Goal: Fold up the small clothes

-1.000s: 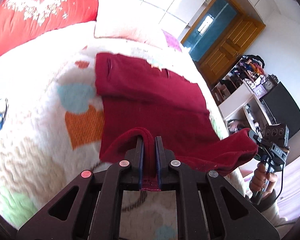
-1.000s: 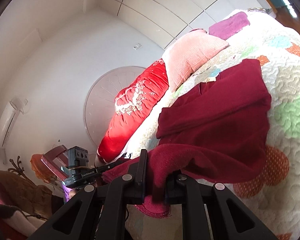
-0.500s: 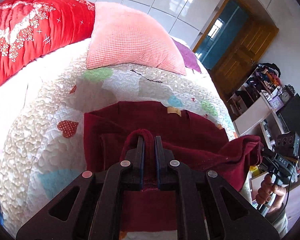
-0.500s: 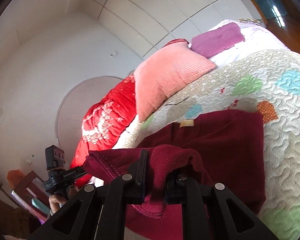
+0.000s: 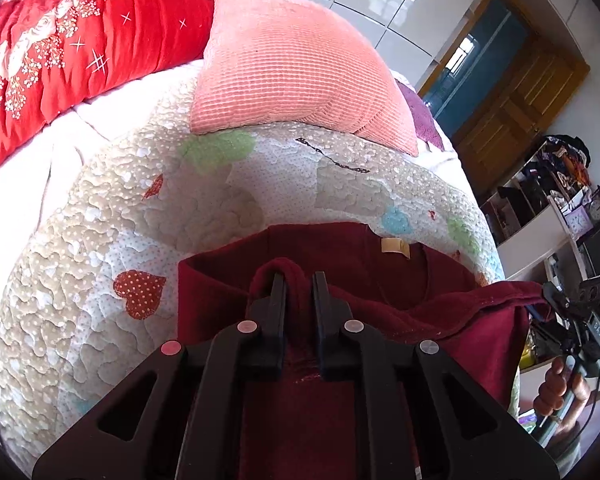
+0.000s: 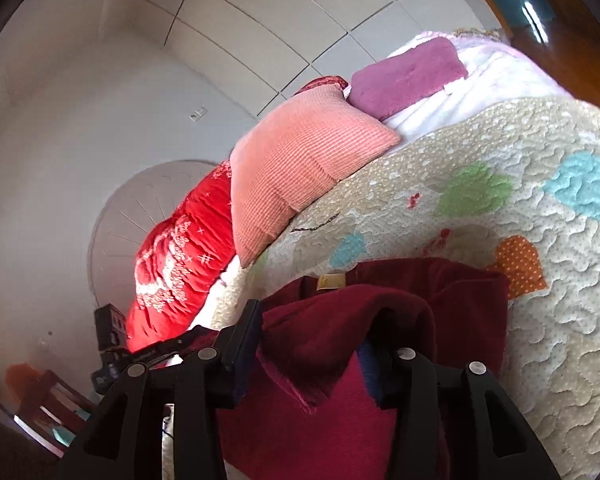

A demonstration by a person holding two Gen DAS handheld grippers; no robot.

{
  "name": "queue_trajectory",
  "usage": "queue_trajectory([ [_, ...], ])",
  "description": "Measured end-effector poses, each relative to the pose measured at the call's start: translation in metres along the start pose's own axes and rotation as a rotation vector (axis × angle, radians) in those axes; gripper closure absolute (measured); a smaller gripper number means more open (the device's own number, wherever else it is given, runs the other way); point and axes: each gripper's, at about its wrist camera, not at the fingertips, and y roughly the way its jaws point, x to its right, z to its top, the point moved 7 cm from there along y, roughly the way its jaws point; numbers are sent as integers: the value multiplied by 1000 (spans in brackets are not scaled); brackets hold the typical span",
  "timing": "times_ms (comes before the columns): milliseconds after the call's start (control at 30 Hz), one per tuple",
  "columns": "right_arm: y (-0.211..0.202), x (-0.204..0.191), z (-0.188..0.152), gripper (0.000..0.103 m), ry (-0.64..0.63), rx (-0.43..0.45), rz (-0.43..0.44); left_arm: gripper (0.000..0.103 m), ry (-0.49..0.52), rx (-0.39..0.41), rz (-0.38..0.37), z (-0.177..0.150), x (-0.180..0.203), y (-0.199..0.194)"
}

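Note:
A dark red garment (image 5: 340, 264) with a tan neck label lies on the quilted bed cover (image 5: 100, 240). My left gripper (image 5: 299, 280) is shut on a fold of its hem, held over the garment near the collar. In the right wrist view the same dark red garment (image 6: 460, 300) lies below my right gripper (image 6: 320, 316), whose jaws stand wide apart, with the hem draped loosely between them. The right gripper also shows in the left wrist view (image 5: 580, 320), at the cloth's far corner.
A pink ribbed pillow (image 5: 292, 68), a red quilt (image 5: 60, 40) and a purple cushion (image 6: 408, 76) lie at the head of the bed. Shelves with clutter (image 5: 548, 200) and a wooden door (image 5: 512, 92) stand to the right.
Both grippers have carried the hem forward over the garment toward the collar. The right gripper's jaws have opened; the left stays shut on the cloth.

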Motion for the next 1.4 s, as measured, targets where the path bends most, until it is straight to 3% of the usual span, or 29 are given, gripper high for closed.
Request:
queue_trajectory([
  [100,-13,-5,8,49,18,-9,47,90,-29,-17,-4,-2,-5,1],
  [133,-22,-5,12,49,14,17,42,83,-38,-19,-9,-1,-7,0],
  [233,-40,-6,12,47,-25,64,-13,39,-46,47,39,8,-13,-13],
  [267,-36,-11,5,47,-68,36,-28,35,-57,74,29,12,-14,-19],
  [367,-12,-23,-24,47,-225,-61,-130,35,-75,90,-32,17,-8,-31],
  [467,14,-14,-40,54,-311,-106,-262,35,-33,81,-24,11,5,-28],
  [533,25,3,-35,61,-278,-98,-351,35,5,49,11,3,12,-16],
  [633,29,36,-15,67,-226,-18,-495,35,19,11,89,-7,8,9],
  [700,33,57,-6,73,-151,15,-496,34,16,-20,128,-13,0,30],
  [833,59,84,-2,75,-118,-22,-543,35,0,-61,215,-22,-18,61],
  [1000,36,67,3,76,-123,32,-537,35,-2,-42,206,-23,-23,58],
  [1100,23,43,-14,75,-167,5,-482,35,-6,-23,183,-29,-25,37],
  [1133,21,36,-21,73,-185,-6,-458,35,-4,-17,182,-34,-26,28],
  [1167,22,32,-28,62,-204,-17,-450,35,-2,-7,177,-39,-29,19],
  [1233,33,39,-42,50,-202,-84,-479,35,13,13,171,-54,-32,3],
  [1267,39,43,-46,49,-201,-110,-514,35,23,15,181,-62,-35,-3],
  [1333,40,26,-43,50,-228,-74,-551,34,35,26,180,-78,-39,-13],
  [1400,48,-6,-43,50,-222,-49,-452,34,33,49,160,-90,-41,-22],
])
